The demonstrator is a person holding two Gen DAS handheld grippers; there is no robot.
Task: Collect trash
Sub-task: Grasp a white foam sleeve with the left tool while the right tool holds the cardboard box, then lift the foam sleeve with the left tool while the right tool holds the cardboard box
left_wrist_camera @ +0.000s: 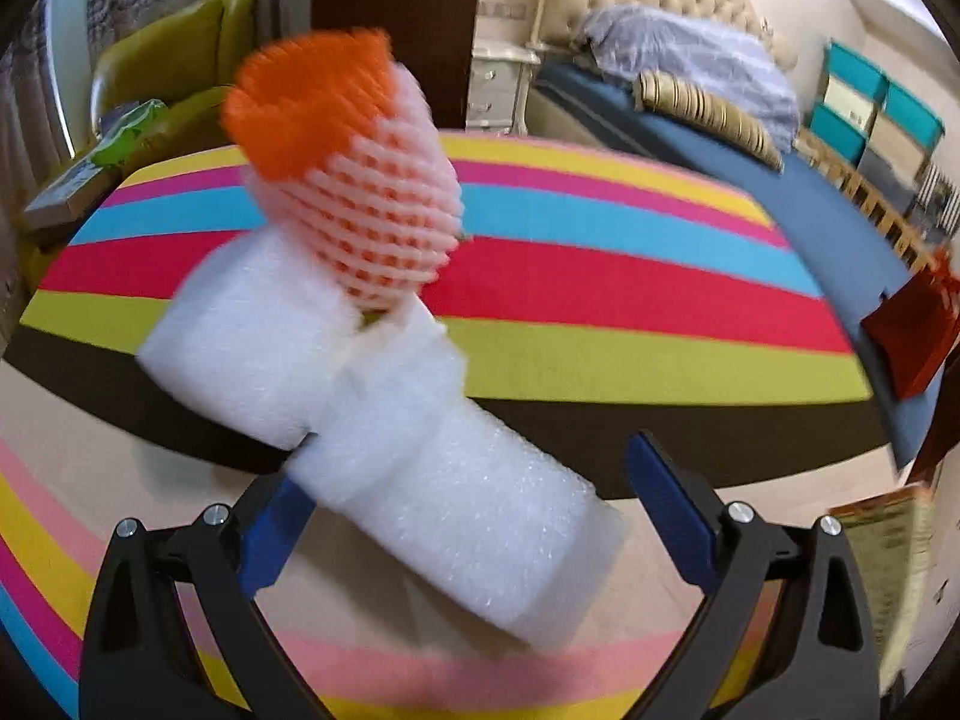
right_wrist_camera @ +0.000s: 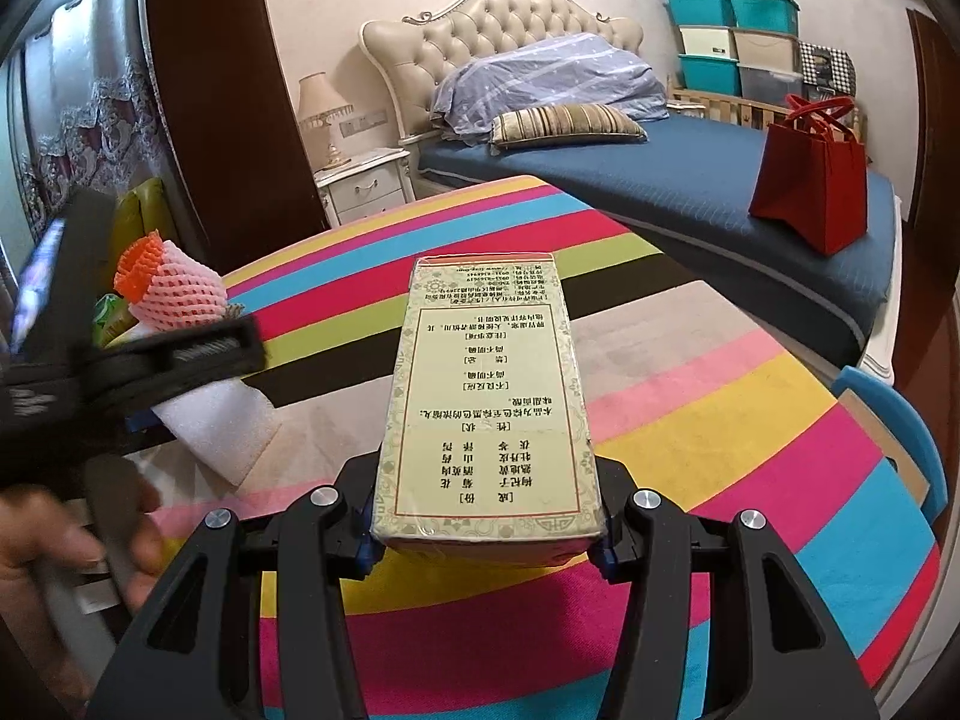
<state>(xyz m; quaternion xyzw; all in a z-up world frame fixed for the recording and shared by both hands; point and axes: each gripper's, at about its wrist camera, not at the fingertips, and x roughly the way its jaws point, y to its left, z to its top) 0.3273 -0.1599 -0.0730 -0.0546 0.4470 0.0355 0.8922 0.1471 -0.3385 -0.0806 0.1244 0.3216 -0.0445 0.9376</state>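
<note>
The right gripper (right_wrist_camera: 483,540) pinches one stiff, light cardboard box (right_wrist_camera: 486,396) by its near end above the striped table (right_wrist_camera: 750,420). The left gripper (left_wrist_camera: 480,516), jaws spread, surrounds one soft white foam sheet (left_wrist_camera: 432,468) bundled with two squashy foam fruit nets (left_wrist_camera: 360,180); probably best gripped mid-bundle.

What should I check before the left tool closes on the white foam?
1. Right tool gripping the printed box: ok, pads press on both sides.
2. Left tool open wide enough: ok, jaws stand apart.
3. White foam roll between its jaws: ok, though touching one pad only.
4. Pink and orange foam net attached to the foam: cannot tell.
5. Left view sharp: not ok, blurred.
6. Trash container in sight: not ok; only a red bag on the bed.
</note>
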